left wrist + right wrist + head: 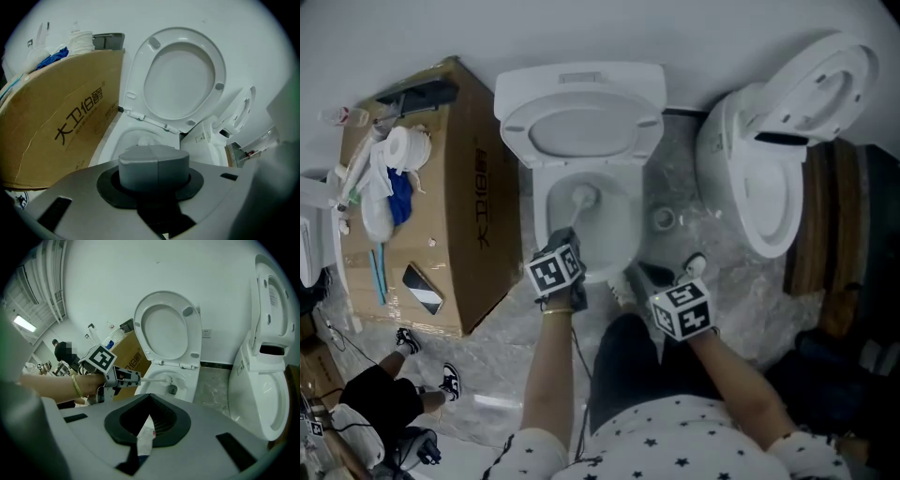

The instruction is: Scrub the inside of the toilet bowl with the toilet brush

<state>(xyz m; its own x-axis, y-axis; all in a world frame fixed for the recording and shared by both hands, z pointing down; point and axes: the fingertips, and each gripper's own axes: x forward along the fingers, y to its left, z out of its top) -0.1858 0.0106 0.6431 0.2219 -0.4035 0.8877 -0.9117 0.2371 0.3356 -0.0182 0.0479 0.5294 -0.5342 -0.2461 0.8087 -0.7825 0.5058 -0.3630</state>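
Note:
The white toilet (540, 199) stands in the middle with its seat and lid (581, 131) raised. My left gripper (566, 244) is over the bowl's front rim, shut on the grey handle (153, 164) of the toilet brush. The brush's white head (584, 197) is down inside the bowl (125, 140). From the right gripper view, the left gripper (132, 378) holds the white shaft (152, 378) level into the bowl (188, 380). My right gripper (645, 279) hangs beside the toilet's front right corner, its jaws (150, 416) shut with nothing in them.
A large cardboard box (478, 216) stands against the toilet's left side, with rolls, bags and a phone (422, 288) on top. A second toilet (769, 187) with its lid up stands at the right. A floor drain (663, 218) lies between them. Another person (384, 398) sits at the lower left.

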